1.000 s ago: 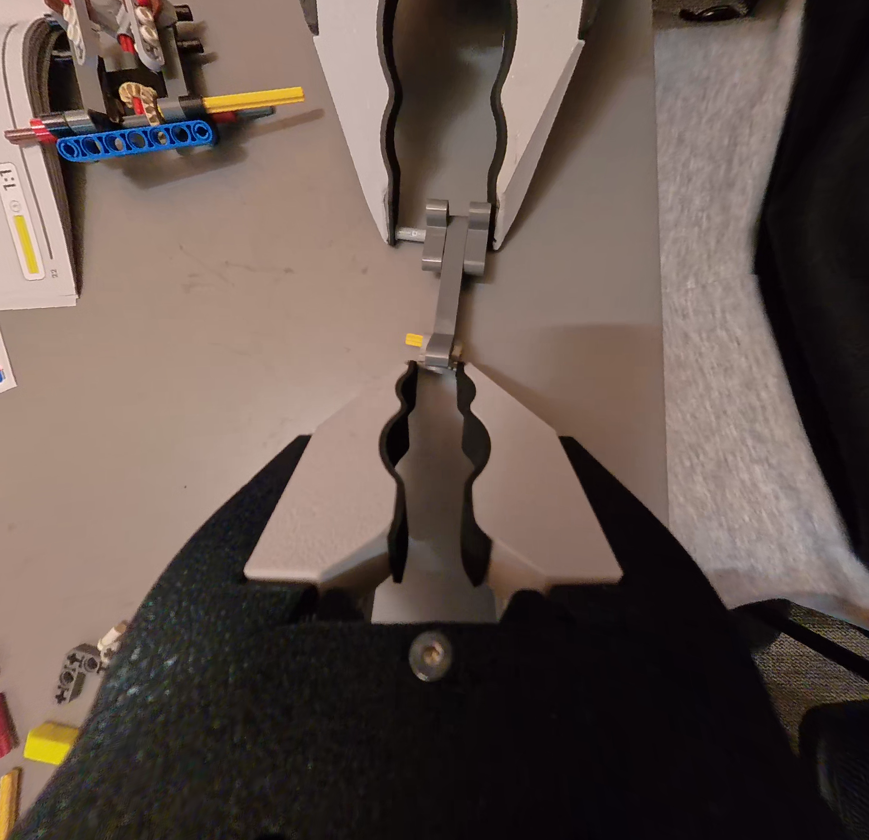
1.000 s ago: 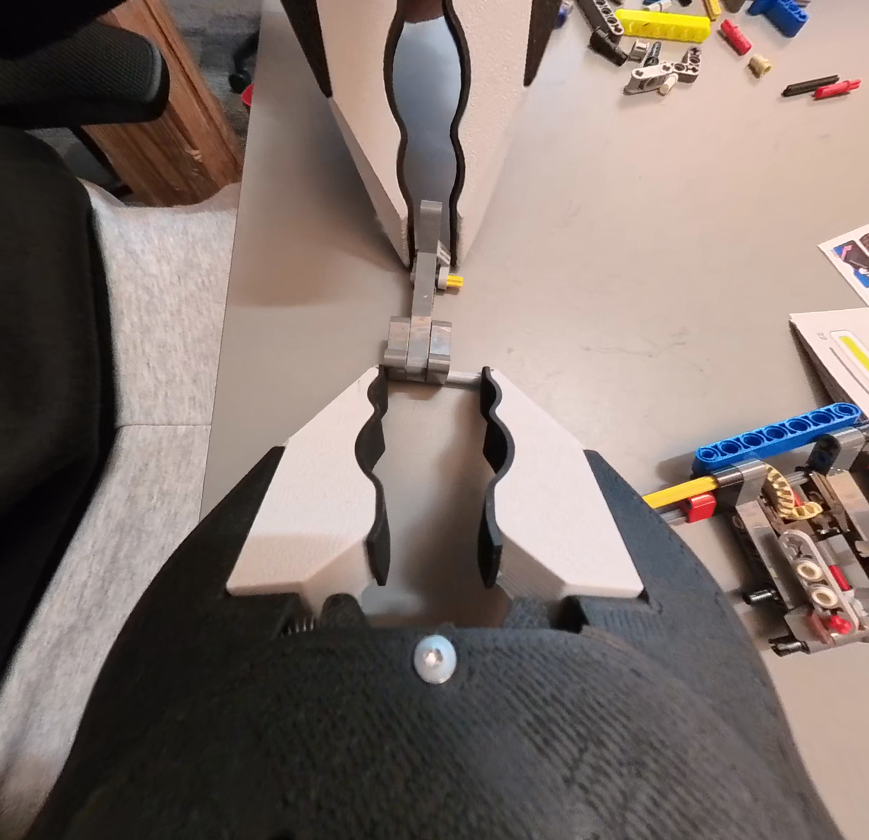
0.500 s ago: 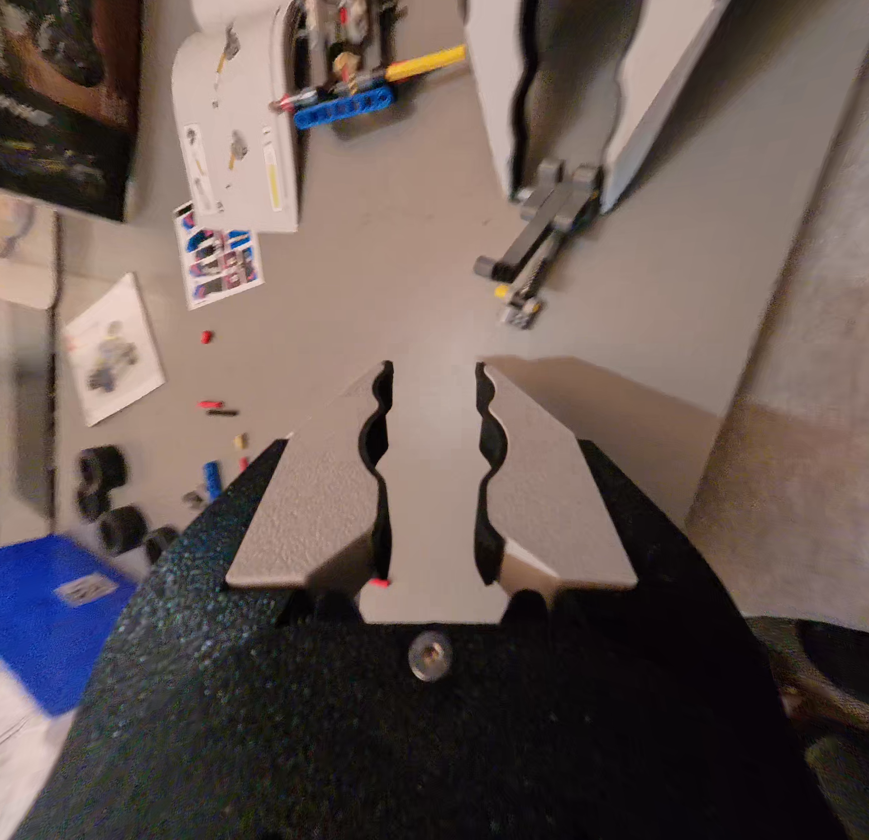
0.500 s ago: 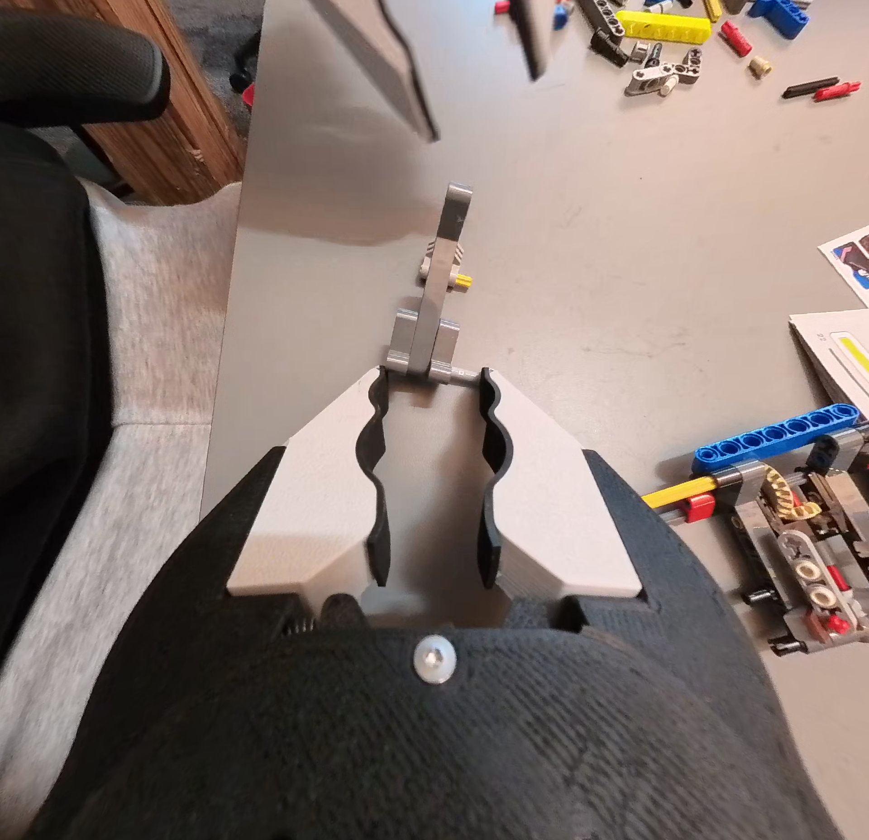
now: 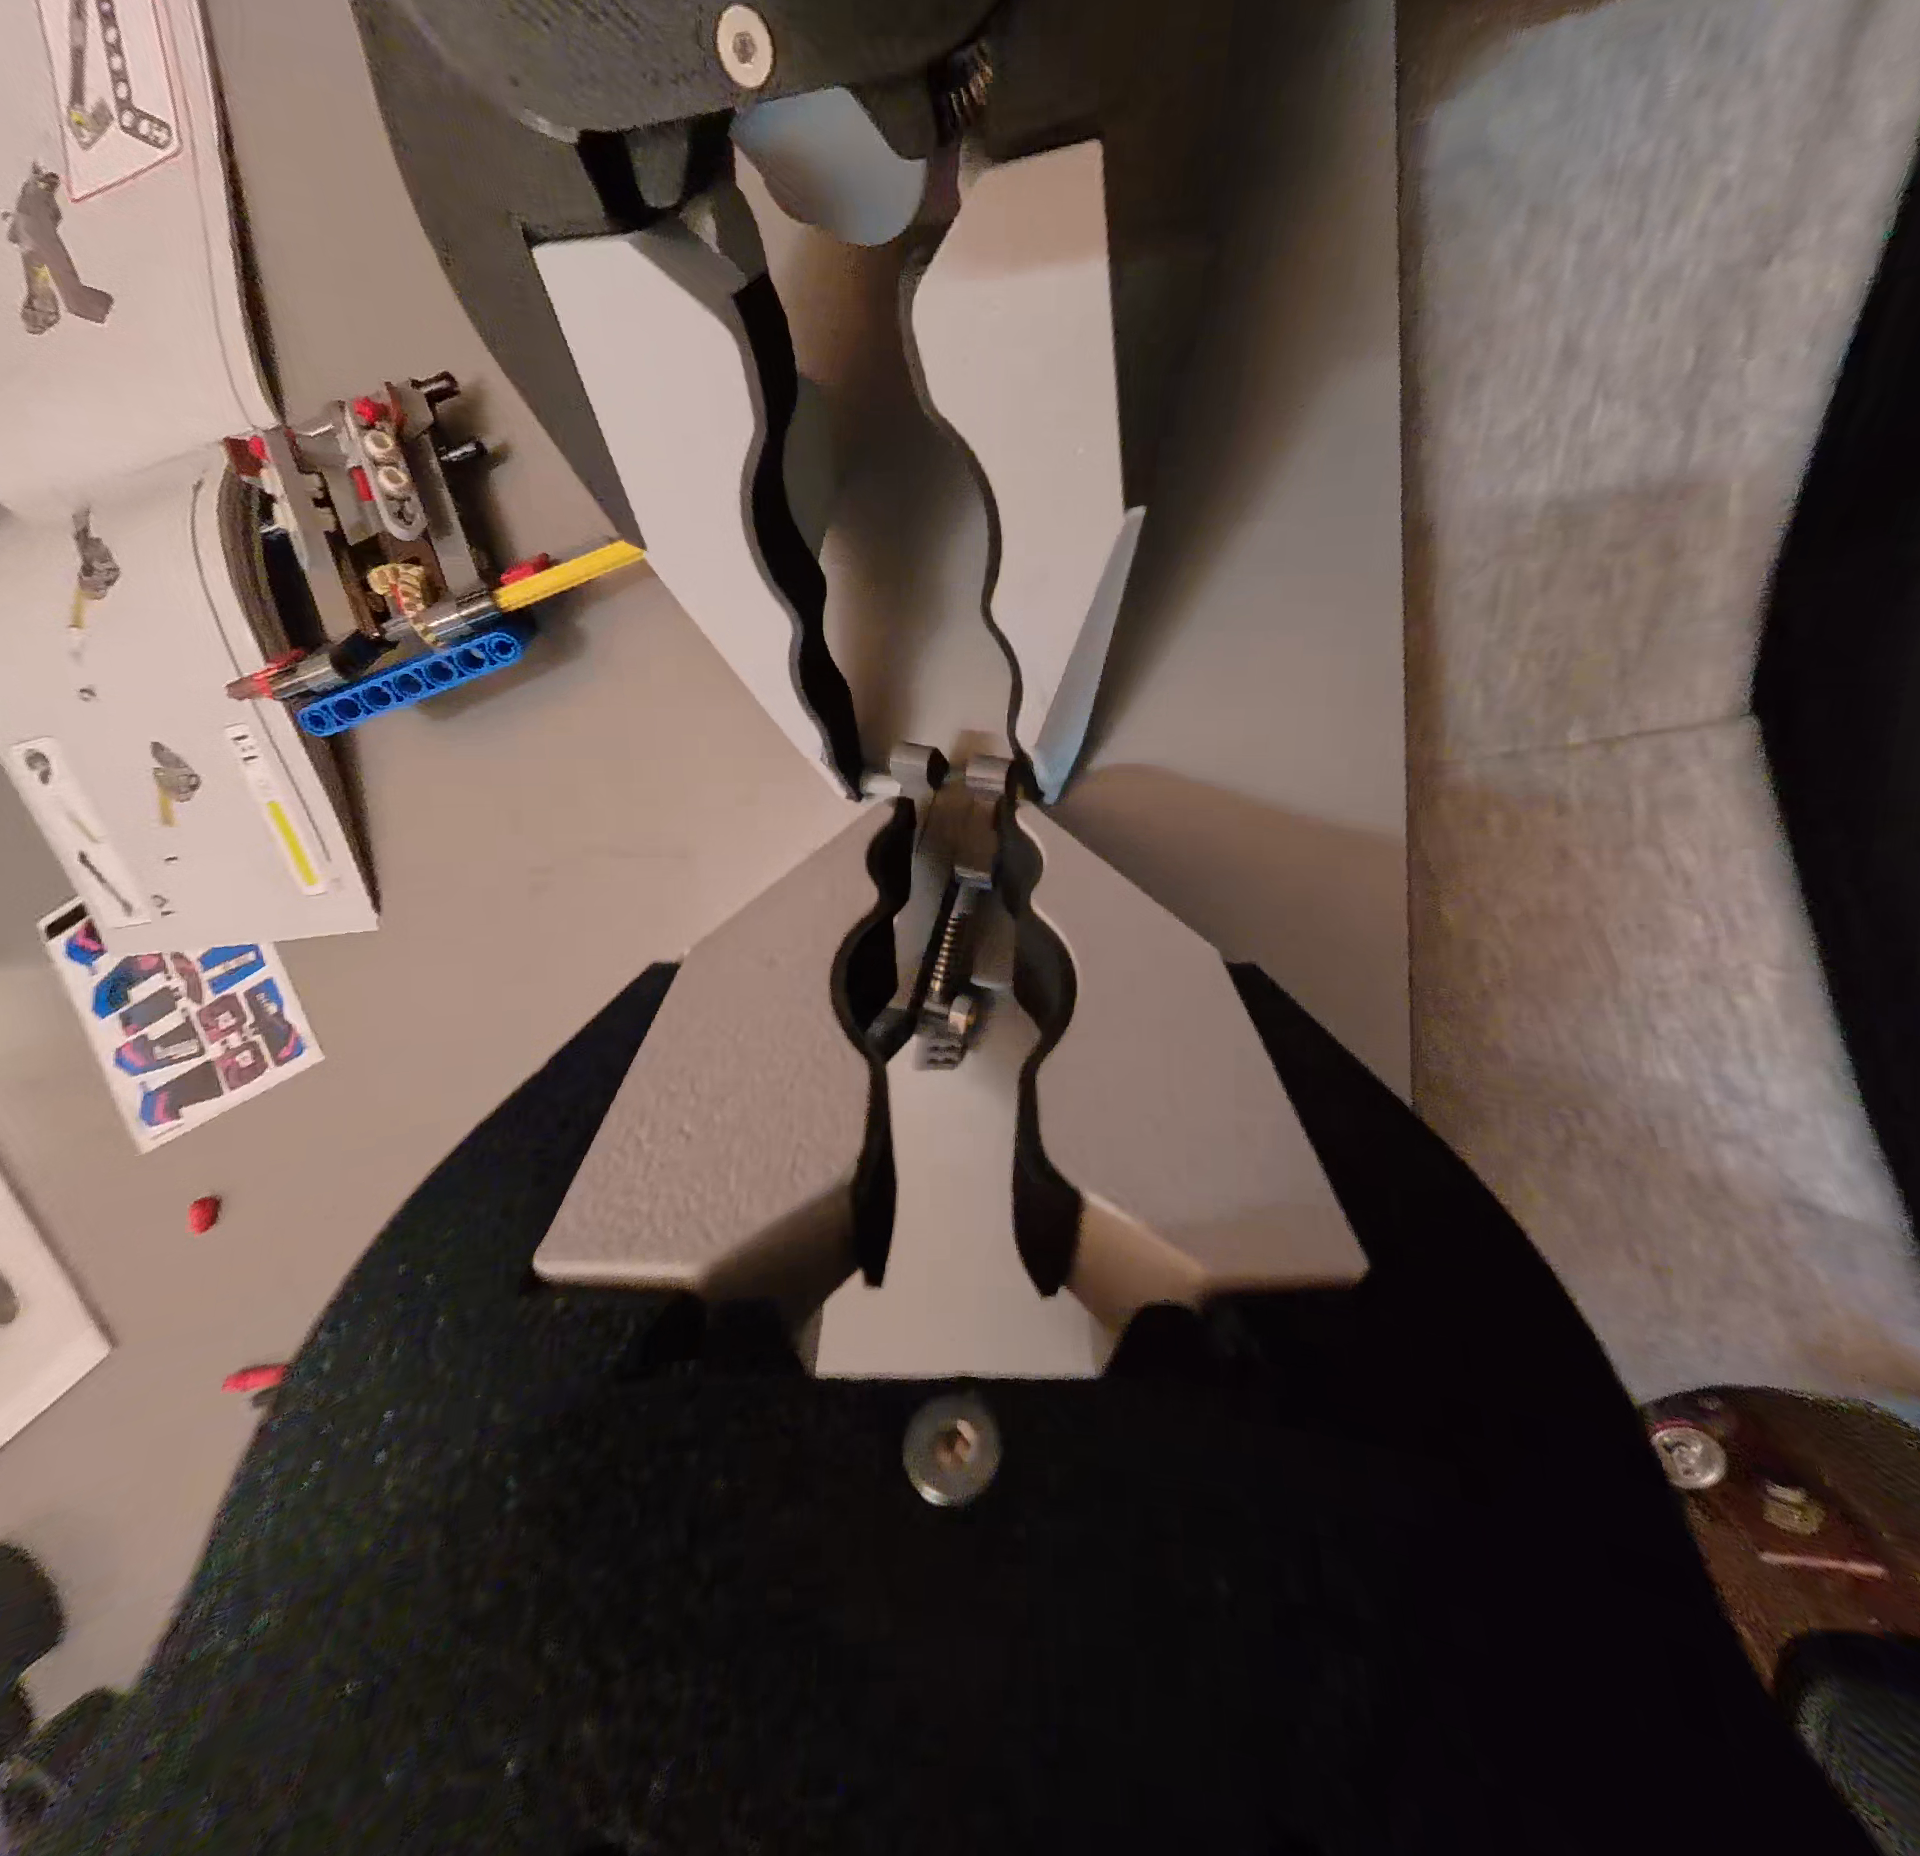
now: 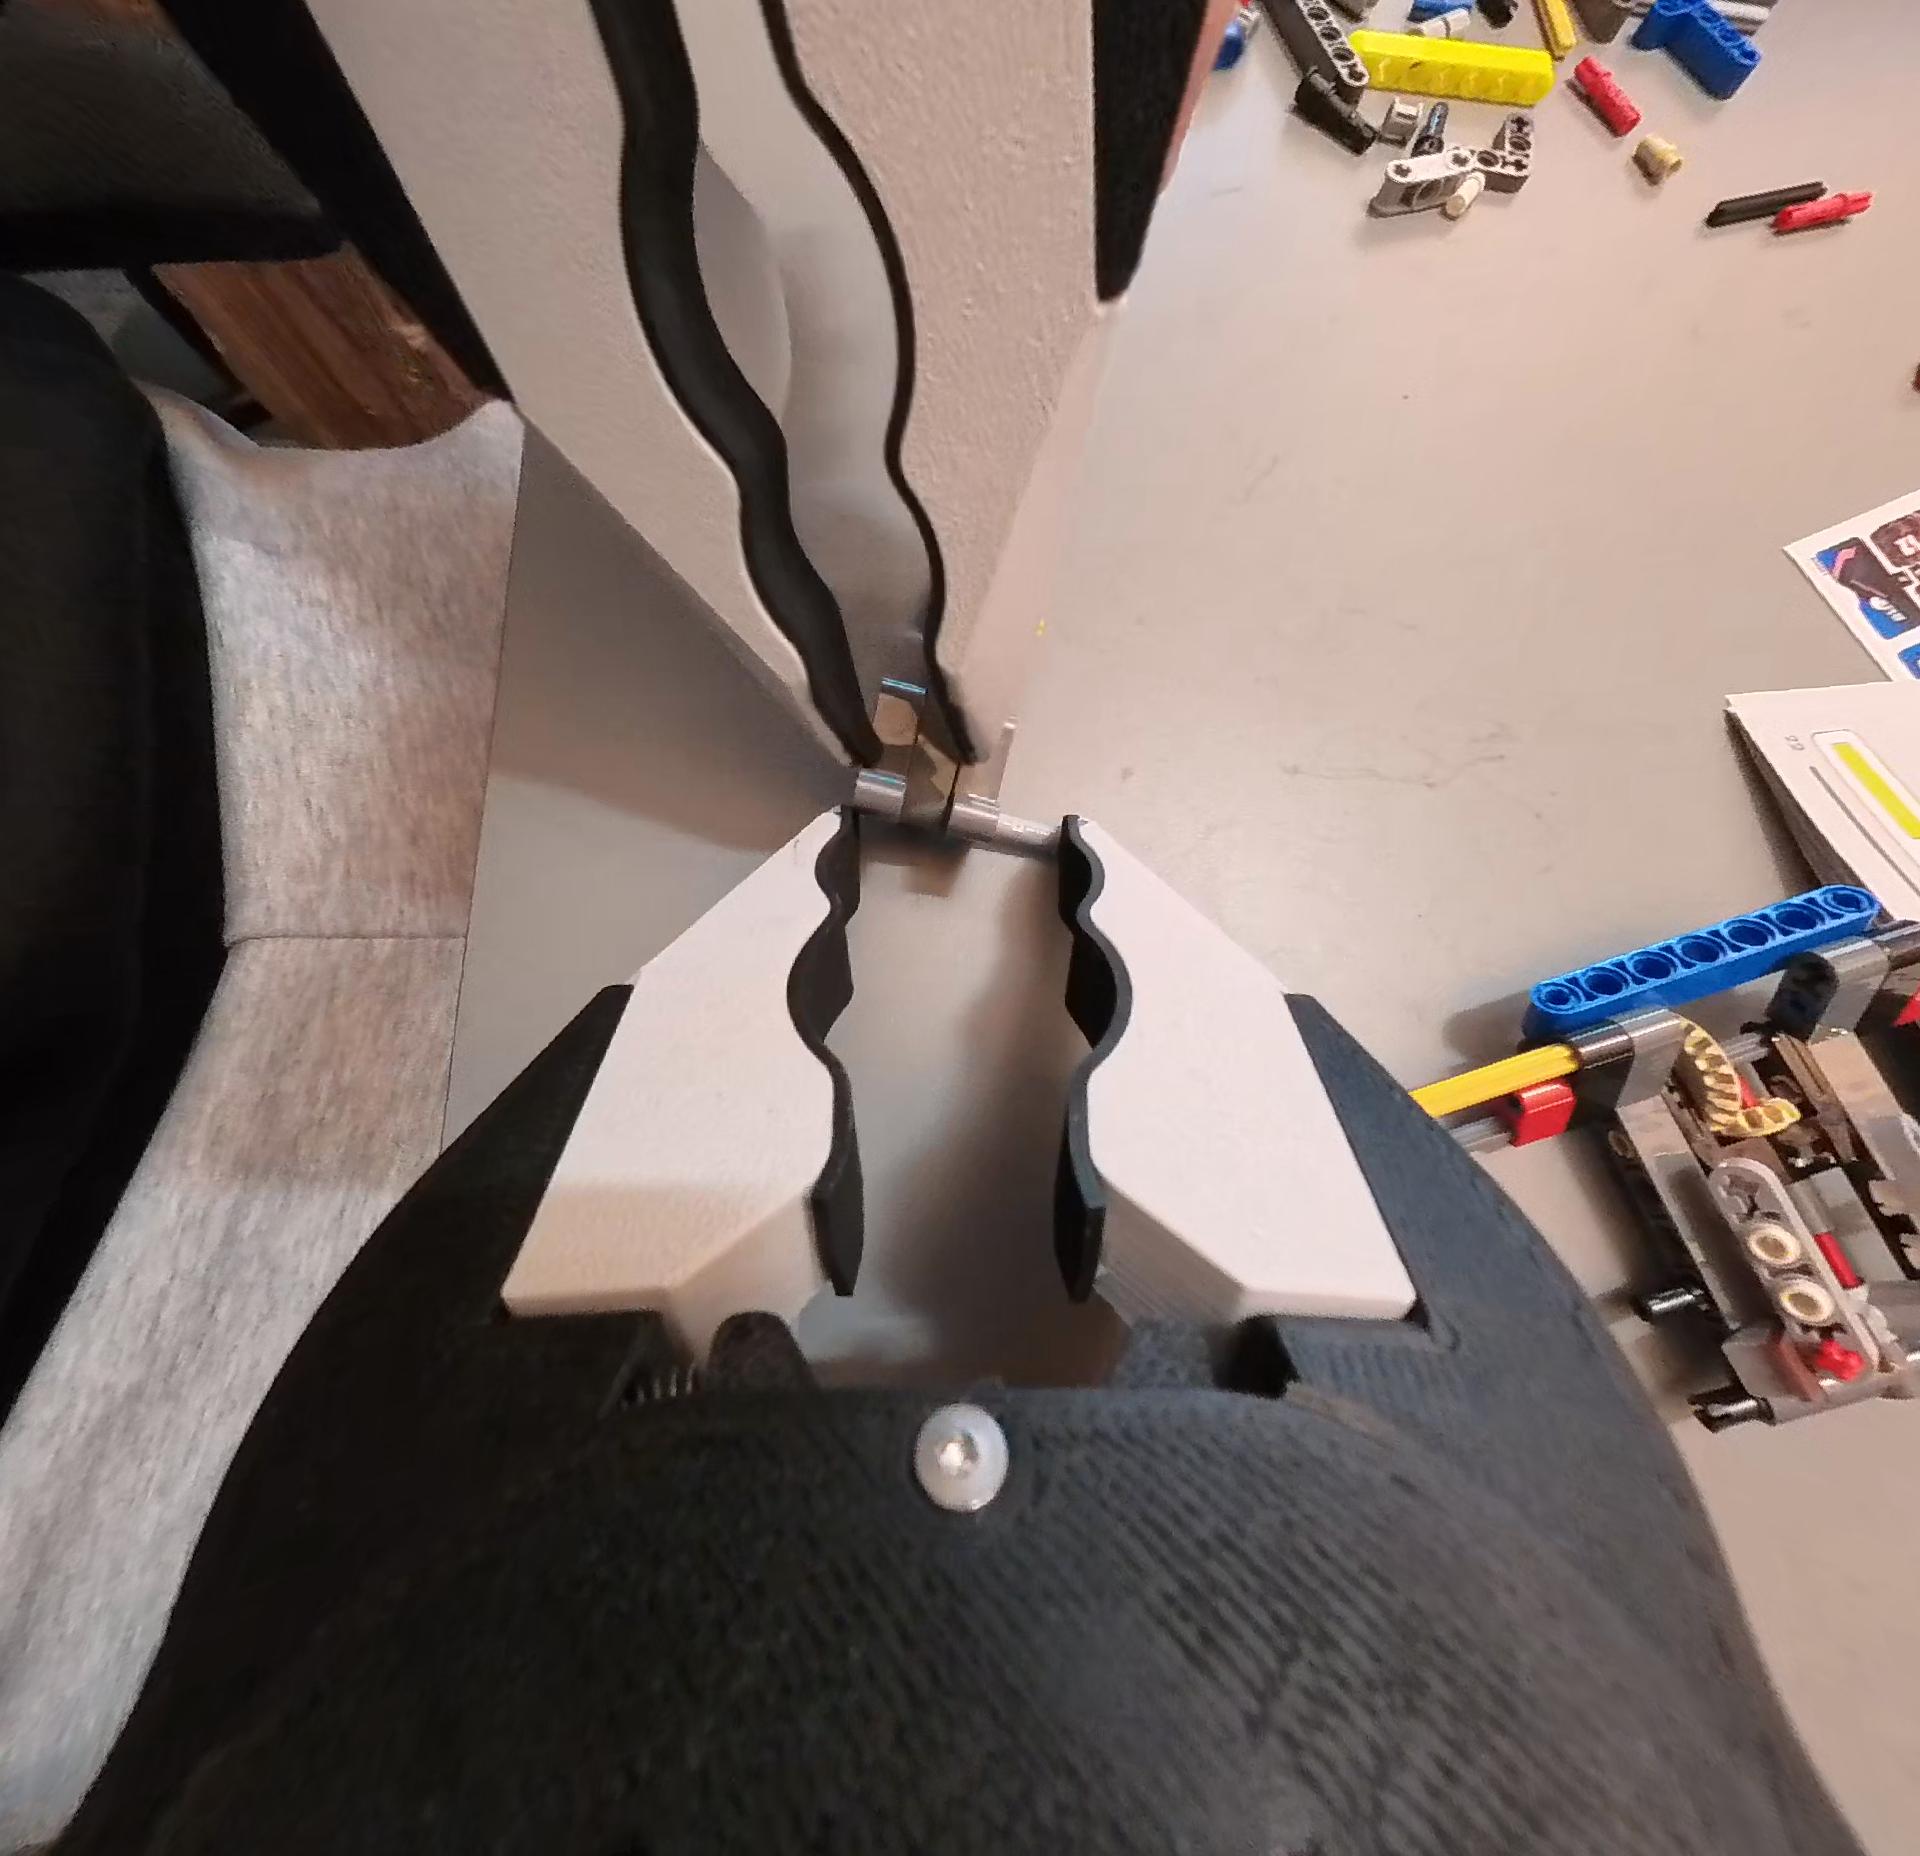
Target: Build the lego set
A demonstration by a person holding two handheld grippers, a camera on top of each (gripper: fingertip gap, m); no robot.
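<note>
left tool (image 5: 951, 819): clenched on grey lego assembly (image 5: 961, 850) | right tool (image 6: 956, 830): pinching its axle ends

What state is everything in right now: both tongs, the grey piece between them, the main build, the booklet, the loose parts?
left tongs, shut on the grey sub-assembly's beam
right tongs, shut across the same piece's axle end
grey sub-assembly, held by both tongs
chassis build, partly built, resting on the table, untouched
instruction booklet, open
loose parts, scattered on the table
</note>
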